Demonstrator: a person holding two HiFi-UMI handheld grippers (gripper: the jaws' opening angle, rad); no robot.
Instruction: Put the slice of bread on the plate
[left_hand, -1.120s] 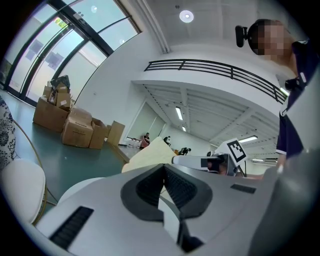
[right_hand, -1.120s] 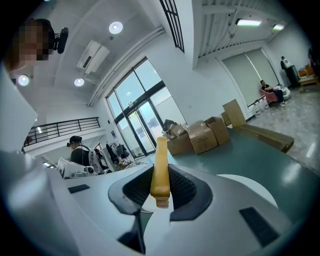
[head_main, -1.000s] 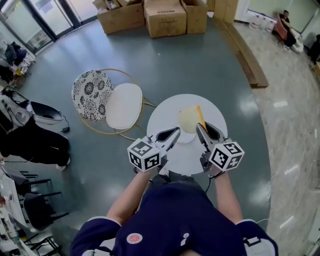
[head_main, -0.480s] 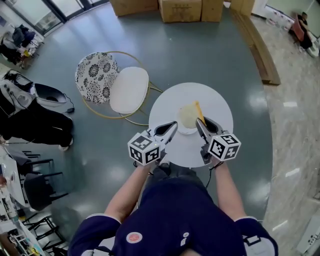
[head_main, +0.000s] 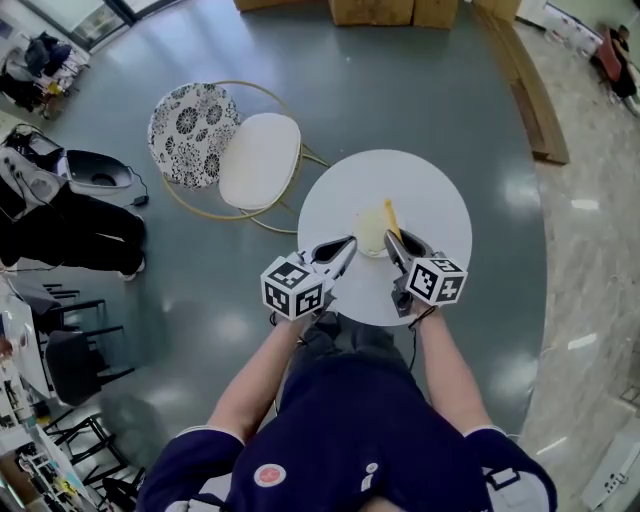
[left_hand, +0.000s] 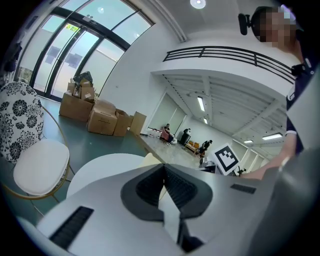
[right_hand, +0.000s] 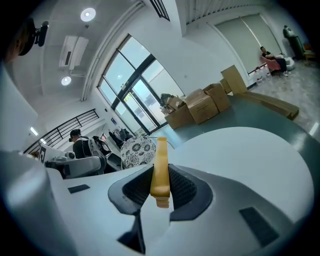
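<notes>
A pale slice of bread (head_main: 374, 229) with an orange-brown crust stands on edge between the jaws of my right gripper (head_main: 391, 238), which is shut on it. It hangs over the middle of the round white table (head_main: 440, 215). Only a sliver of the small white plate (head_main: 372, 254) shows beneath the slice. In the right gripper view the slice (right_hand: 161, 167) is seen edge-on, pinched between the pads of the gripper (right_hand: 161, 186). My left gripper (head_main: 346, 246) is shut and empty just left of the bread. Its jaw tips (left_hand: 163, 169) meet in the left gripper view, with the slice (left_hand: 149, 161) behind them.
A chair with a white seat (head_main: 258, 160) and a black-and-white patterned back (head_main: 192, 134) stands left of the table. Cardboard boxes (head_main: 372, 9) sit at the far end of the floor. A wooden ledge (head_main: 528, 90) runs at the right. A person in dark clothes (head_main: 65, 240) is at the left.
Both grippers have sunk toward the table, the right one still holding the bread, which now sits lower over the plate. Neither gripper's jaws have changed.
</notes>
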